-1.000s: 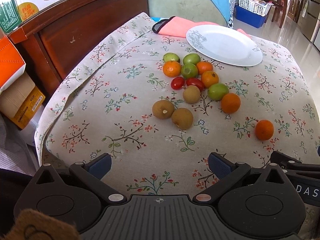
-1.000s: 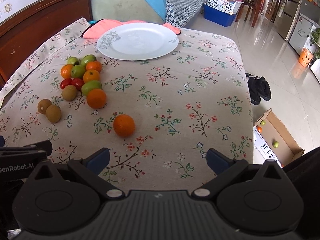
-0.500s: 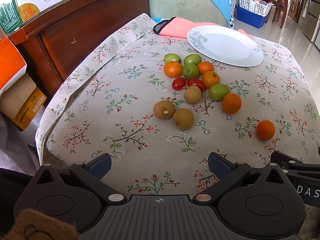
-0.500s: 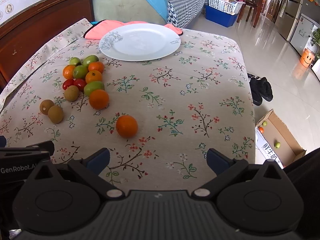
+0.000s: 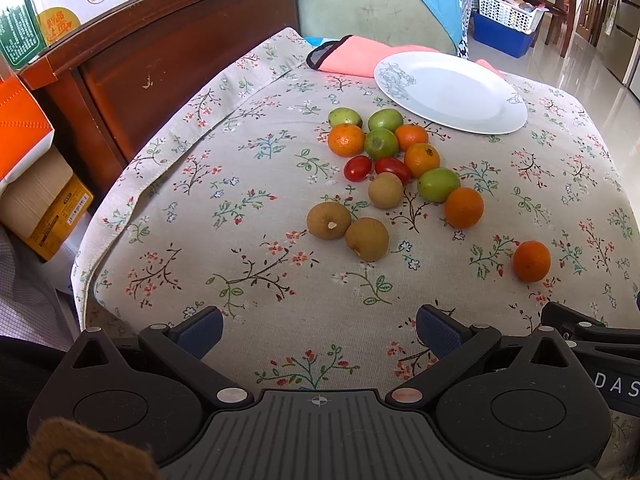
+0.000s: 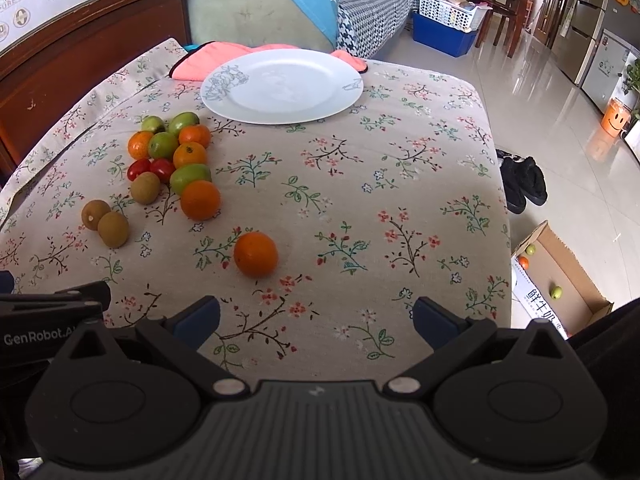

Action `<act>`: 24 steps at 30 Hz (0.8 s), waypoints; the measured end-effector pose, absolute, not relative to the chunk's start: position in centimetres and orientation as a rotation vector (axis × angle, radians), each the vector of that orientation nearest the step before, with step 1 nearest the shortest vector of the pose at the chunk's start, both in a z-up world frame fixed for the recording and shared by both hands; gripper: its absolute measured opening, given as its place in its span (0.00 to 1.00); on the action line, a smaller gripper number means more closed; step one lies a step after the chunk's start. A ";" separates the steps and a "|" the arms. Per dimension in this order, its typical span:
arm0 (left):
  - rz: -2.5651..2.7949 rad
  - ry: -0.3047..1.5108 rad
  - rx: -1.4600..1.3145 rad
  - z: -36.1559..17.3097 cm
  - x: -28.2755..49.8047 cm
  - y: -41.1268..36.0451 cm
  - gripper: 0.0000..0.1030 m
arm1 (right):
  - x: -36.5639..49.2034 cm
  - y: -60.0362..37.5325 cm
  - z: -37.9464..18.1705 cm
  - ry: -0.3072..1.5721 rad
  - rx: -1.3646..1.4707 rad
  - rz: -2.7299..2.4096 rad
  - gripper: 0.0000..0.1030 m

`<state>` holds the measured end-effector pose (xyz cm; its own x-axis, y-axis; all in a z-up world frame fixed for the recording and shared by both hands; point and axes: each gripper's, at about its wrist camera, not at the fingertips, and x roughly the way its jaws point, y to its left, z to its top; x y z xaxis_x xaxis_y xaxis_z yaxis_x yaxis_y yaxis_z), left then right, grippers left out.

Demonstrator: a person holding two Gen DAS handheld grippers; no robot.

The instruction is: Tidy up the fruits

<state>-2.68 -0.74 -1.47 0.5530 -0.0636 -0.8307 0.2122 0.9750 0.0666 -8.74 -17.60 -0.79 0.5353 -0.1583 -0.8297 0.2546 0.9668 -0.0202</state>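
Right gripper [image 6: 316, 316], jaws wide and empty; the lone orange [image 6: 255, 254] lies just ahead of it, slightly toward its left finger, apart from the fruit cluster [image 6: 172, 160] and far short of the plate [image 6: 340, 96]. Left gripper [image 5: 320, 326] likewise spread, empty. The orange is probably light, firm and round (apt to roll); grip across its widest girth.

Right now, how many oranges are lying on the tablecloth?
5. Three sit in the fruit cluster near the plate. One lies at the cluster's near edge, and one lies alone, closest to the right gripper. None seems hidden.
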 end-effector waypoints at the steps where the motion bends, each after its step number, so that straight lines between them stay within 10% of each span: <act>1: -0.164 0.973 0.167 -1.5 -2.7 -0.7 1.00 | -8.7 -17.6 -0.8 0.976 0.107 -0.246 0.99; 24: -0.180 0.962 0.165 -1.4 -2.9 -1.0 1.00 | -9.1 -18.1 -0.5 0.942 0.123 -0.217 0.99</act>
<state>-2.93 -1.03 -1.39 0.5591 -0.0788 -0.8253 0.2247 0.9726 0.0594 -9.09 -18.08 -0.47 0.5689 -0.1303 -0.8120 0.2376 0.9713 0.0106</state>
